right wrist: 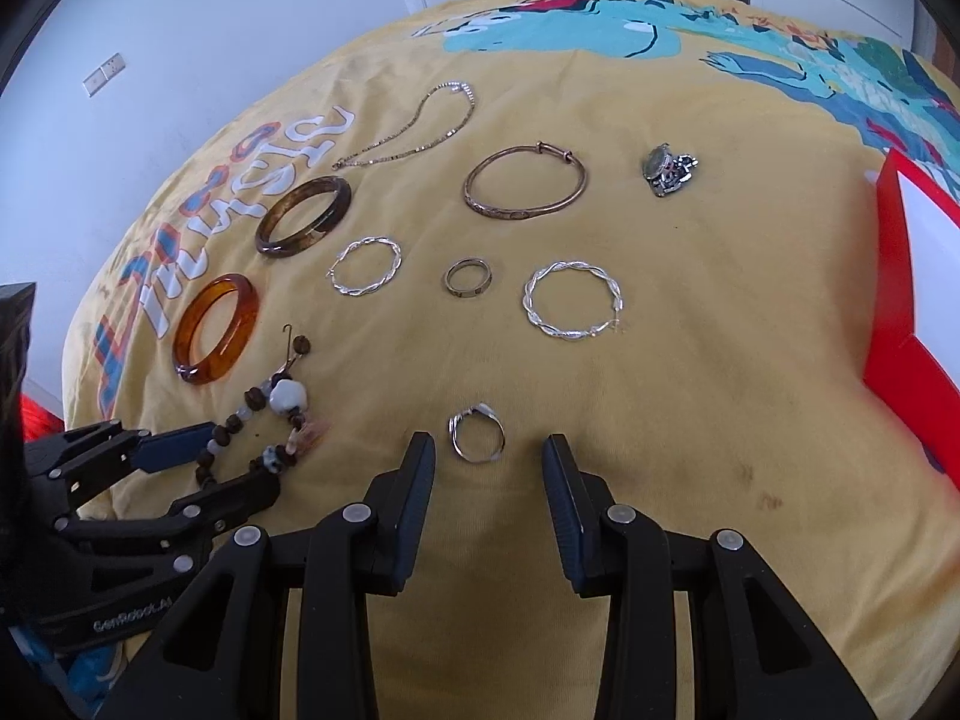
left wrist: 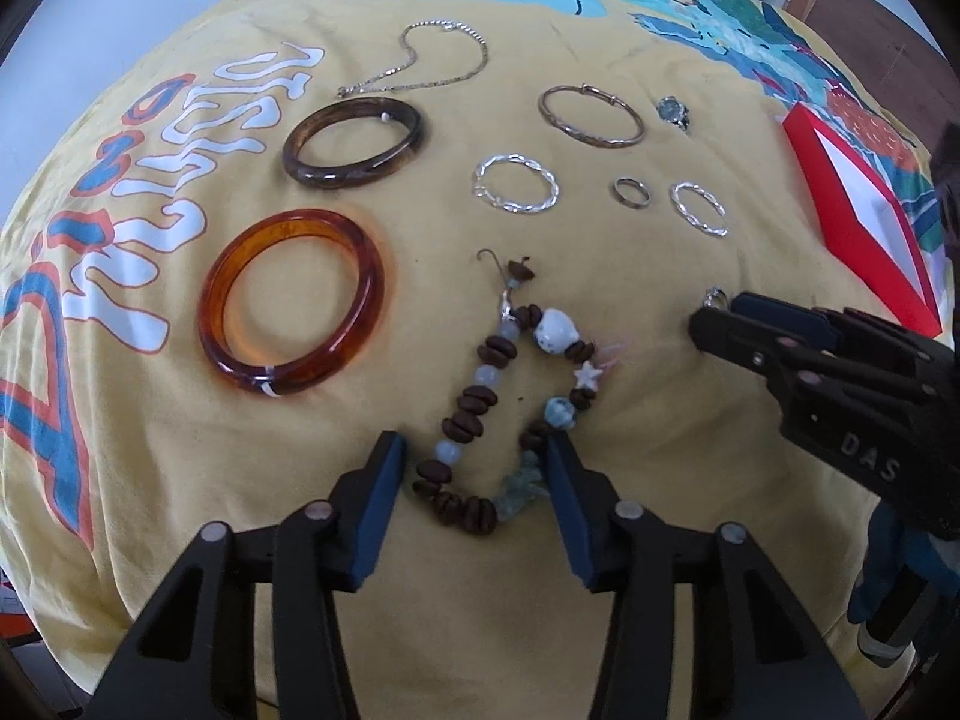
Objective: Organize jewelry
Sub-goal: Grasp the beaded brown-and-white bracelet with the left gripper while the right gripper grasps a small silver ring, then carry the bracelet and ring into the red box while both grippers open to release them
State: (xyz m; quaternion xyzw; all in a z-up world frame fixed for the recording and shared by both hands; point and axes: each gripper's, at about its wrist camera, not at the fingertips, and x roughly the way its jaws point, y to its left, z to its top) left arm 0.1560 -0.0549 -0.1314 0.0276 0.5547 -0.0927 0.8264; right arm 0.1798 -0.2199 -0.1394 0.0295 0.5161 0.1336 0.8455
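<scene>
Left wrist view shows the left gripper (left wrist: 474,450) at the bottom centre of the frame, its blue-padded fingers spread apart on either side of the lower loop of a beaded bracelet (left wrist: 504,396) of brown, pale blue and white beads lying on a yellow printed cloth (left wrist: 660,420). To its left sits an amber bangle (left wrist: 292,300), and above that a dark brown bangle (left wrist: 354,141), with a thin chain (left wrist: 420,60) near the top. At centre lie a copper bangle (left wrist: 593,115), two twisted silver hoops (left wrist: 516,183) (left wrist: 698,208) and a small band ring (left wrist: 631,192). A red and white box (left wrist: 858,210) lies at the right edge. Right wrist view has the right gripper (right wrist: 487,456) at bottom centre, fingers parted, with a small silver ring (right wrist: 477,435) on the cloth just ahead, between the tips and untouched. A chunky stone ring (right wrist: 667,168) rests in the upper right.
</scene>
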